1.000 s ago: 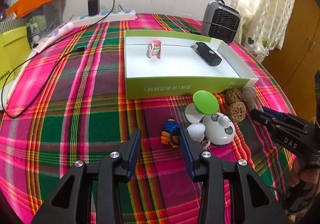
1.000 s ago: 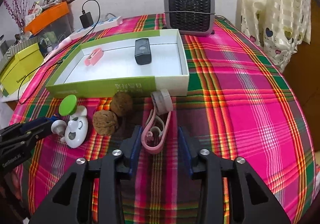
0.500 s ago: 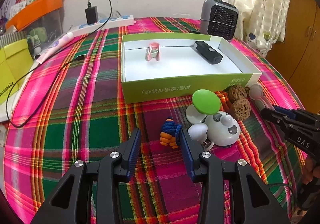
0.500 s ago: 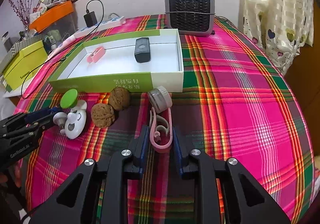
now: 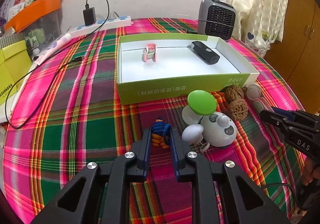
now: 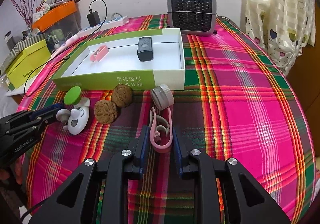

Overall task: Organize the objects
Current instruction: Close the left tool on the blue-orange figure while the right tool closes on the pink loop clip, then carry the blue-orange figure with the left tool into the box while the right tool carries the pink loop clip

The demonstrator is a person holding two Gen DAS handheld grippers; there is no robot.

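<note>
At lower centre of the left wrist view, the left claw (image 5: 160, 137) is clamped on a blue-and-orange knitted toy (image 5: 160, 134) on the plaid counter (image 5: 80, 103). At lower centre of the right wrist view, the right claw (image 6: 160, 138) is clamped on a pink clip (image 6: 161, 134). The green-and-white box (image 6: 128, 81), at upper centre, holds a black device (image 6: 145, 51).
</note>
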